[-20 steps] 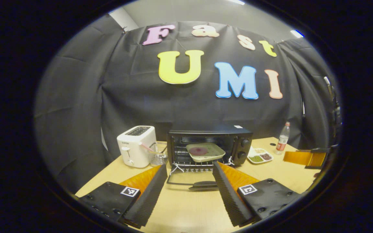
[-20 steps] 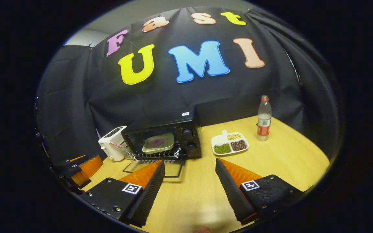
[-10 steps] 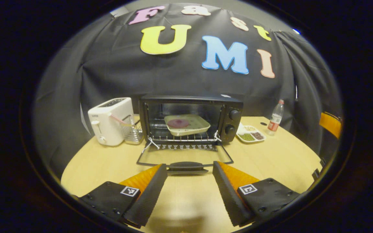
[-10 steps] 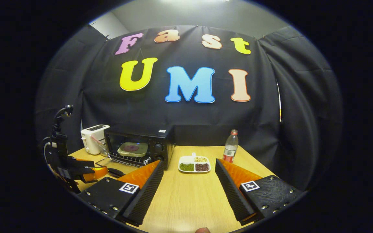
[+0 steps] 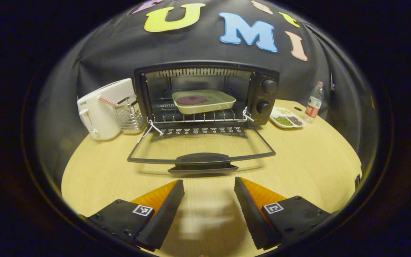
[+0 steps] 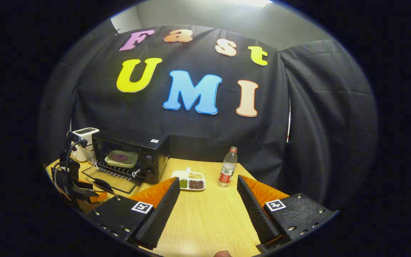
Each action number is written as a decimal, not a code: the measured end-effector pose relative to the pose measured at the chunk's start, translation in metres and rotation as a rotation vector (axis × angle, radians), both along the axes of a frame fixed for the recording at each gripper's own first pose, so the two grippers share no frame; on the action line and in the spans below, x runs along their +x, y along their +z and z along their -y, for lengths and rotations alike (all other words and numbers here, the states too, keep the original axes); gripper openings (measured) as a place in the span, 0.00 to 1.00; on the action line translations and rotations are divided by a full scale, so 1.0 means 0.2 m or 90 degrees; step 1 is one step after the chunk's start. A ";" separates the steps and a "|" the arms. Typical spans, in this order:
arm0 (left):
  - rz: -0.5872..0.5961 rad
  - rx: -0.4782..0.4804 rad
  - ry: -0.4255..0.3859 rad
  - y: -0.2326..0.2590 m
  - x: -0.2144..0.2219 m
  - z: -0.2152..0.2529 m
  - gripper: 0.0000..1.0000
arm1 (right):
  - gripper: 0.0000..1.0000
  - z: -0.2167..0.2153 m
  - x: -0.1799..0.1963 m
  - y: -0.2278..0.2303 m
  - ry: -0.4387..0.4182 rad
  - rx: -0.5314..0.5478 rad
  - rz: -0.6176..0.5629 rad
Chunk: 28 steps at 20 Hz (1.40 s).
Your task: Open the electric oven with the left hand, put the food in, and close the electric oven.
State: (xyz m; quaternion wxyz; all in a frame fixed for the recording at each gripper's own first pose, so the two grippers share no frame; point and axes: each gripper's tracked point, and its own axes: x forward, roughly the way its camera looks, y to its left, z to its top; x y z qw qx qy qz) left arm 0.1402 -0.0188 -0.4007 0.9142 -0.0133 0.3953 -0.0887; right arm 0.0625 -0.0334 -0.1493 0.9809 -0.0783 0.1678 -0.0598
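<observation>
Electric oven [image 5: 205,96], black with two knobs at its 3 o'clock side, sits at 12 o'clock in the left gripper view on a round wooden table [image 5: 298,157]. Its glass door [image 5: 202,150] lies folded down flat, handle [image 5: 202,162] nearest the camera. Inside, a pale tray [image 5: 203,101] holding a dark red round of food rests on the wire rack, so loading looks done and closing remains. Left gripper [image 5: 209,194] hovers just short of the handle, fingers spread and empty, likely lined up to lift the door. Right gripper [image 6: 208,200], also spread and empty, hangs well apart over bare table. White toaster [image 5: 105,107] stands at the oven's 9 o'clock; a divided snack dish [image 5: 285,119] and plastic bottle [image 5: 313,101] at 3 o'clock.
</observation>
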 end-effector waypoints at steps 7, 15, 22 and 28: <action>-0.028 0.033 0.001 -0.11 0.09 -0.01 1.00 | 0.99 0.01 -0.01 -0.05 -0.031 0.002 -0.015; 0.018 0.042 0.021 0.00 0.12 -0.03 1.00 | 0.99 -0.10 0.03 0.00 -0.005 -0.010 0.016; 0.095 0.038 0.021 0.25 0.15 -0.04 0.96 | 0.99 -0.19 0.07 -0.06 0.011 0.036 0.011; 0.130 0.033 0.025 0.36 0.24 -0.04 1.00 | 0.99 -0.20 0.11 -0.08 0.013 0.036 0.000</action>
